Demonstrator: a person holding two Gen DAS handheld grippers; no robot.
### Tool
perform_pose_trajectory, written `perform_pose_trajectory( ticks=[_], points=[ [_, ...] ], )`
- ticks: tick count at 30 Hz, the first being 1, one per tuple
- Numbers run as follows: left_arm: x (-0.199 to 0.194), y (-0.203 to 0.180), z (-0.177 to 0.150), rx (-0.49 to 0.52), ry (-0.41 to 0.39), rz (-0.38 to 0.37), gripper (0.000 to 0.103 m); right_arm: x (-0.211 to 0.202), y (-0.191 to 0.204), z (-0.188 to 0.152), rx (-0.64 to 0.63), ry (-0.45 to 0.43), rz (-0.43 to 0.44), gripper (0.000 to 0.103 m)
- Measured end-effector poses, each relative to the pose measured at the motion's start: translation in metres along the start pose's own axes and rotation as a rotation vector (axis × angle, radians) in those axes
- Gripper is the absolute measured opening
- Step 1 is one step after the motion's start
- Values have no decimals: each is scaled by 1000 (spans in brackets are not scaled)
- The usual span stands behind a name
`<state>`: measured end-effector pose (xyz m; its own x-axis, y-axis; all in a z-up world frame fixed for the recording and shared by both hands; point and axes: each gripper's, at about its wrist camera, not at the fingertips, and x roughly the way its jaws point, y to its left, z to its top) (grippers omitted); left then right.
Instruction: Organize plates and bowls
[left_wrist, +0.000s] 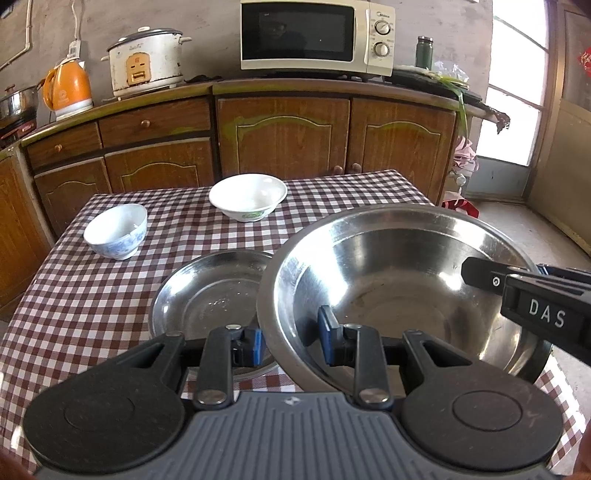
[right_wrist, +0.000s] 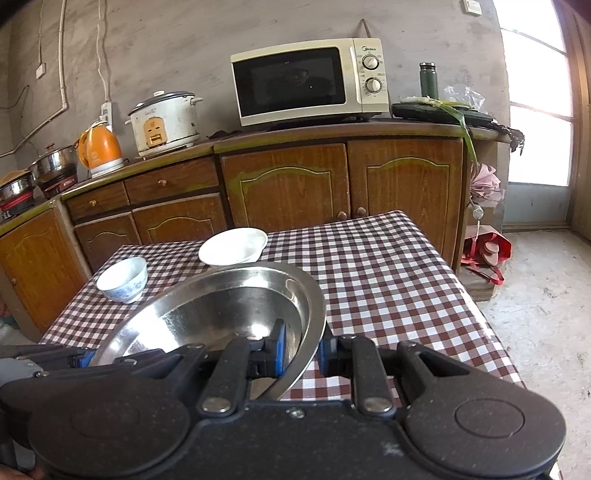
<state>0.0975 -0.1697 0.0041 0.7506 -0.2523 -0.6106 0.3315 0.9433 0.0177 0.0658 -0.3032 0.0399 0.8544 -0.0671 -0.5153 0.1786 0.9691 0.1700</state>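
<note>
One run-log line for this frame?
left claw: shut on large steel bowl rim | right claw: same rim | steel plate: beside, on table

The large steel basin (left_wrist: 399, 291) and the shallow steel dish (left_wrist: 210, 295) are shiny, mirror-bright metal. Both bowls, white (left_wrist: 248, 197) and blue-patterned (left_wrist: 116, 230), look like glazed ceramic. The checked cloth (left_wrist: 92, 295) lies smooth, faintly glossy.

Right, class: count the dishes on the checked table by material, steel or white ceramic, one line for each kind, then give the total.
Steel: 2, the large steel bowl and the shallow steel plate.
White ceramic: 2, the blue-patterned small bowl and the wide white bowl.
Total: 4
</note>
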Motion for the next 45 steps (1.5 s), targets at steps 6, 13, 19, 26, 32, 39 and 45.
perform_pose_trajectory(
  ticks=[6, 13, 19, 26, 32, 39, 45],
  points=[
    [-4, 9, -5, -7, 8, 12, 29, 0, 11, -6, -5, 8, 15, 23],
    [-8, 19, -10, -17, 13, 27, 30, 1, 25, -12, -16, 13, 29, 23],
    [-11, 28, -13, -22, 13, 40, 30, 2, 35, -13, -23, 17, 40, 23],
    [-13, 35, -18, -34, 15, 51, 30, 2, 45, -17, -36, 25, 52, 23],
    [-15, 41, -23, -45, 28, 56, 30, 3, 52, -22, -41, 36, 65, 23],
    [-18, 48, -28, -51, 34, 68, 30, 5, 60, -27, -49, 47, 78, 23],
    [-20, 52, -31, -53, 34, 77, 30, 4, 66, -31, -58, 55, 87, 23]
  ],
)
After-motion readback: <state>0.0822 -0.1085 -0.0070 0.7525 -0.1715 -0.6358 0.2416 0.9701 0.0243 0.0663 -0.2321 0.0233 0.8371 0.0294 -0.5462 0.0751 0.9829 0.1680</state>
